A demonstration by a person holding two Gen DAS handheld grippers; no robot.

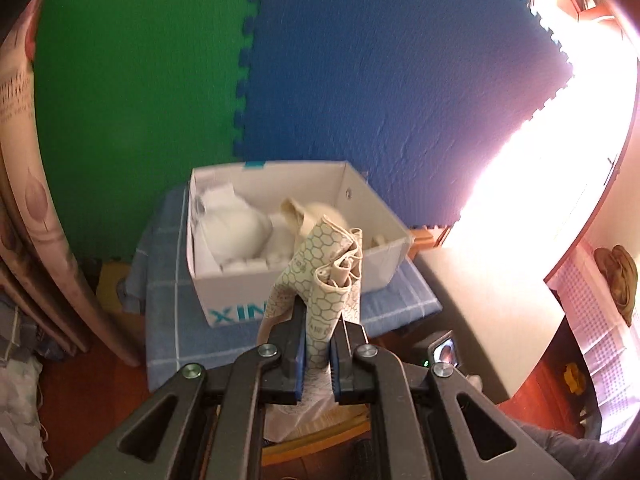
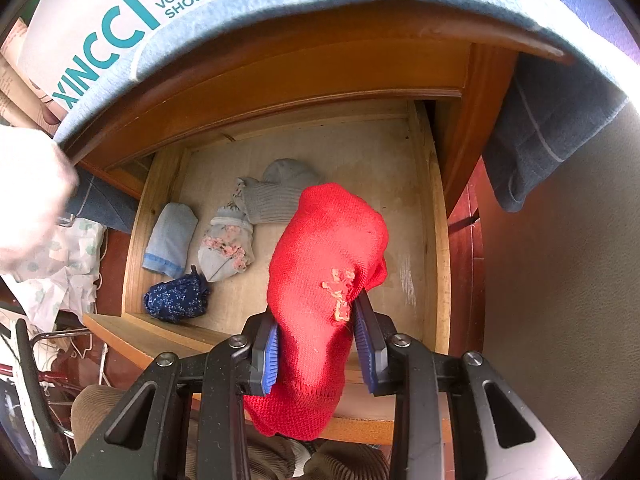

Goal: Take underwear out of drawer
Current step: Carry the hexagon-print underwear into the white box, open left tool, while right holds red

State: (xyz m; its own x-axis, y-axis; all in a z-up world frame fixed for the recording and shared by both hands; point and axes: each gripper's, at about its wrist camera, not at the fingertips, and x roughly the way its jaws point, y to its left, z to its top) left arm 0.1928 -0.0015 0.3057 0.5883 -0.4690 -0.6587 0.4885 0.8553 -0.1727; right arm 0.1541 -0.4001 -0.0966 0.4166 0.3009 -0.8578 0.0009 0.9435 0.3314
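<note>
Underwear's in both grippers right now. Left gripper [image 1: 318, 344] is clamped tight on a cream honeycomb-print pair [image 1: 320, 280], which sticks up from the pads, with the white shoebox [image 1: 240, 292] on its blue cloth [image 1: 180, 320] just ahead and below. Right gripper [image 2: 318, 344] pinches a red knit pair [image 2: 324, 264] over the open drawer [image 2: 434, 240]; beyond its fingers lie a navy bundle [image 2: 176, 298], a floral one [image 2: 226, 248], a light blue one [image 2: 170, 238] and a grey one [image 2: 276, 192].
</note>
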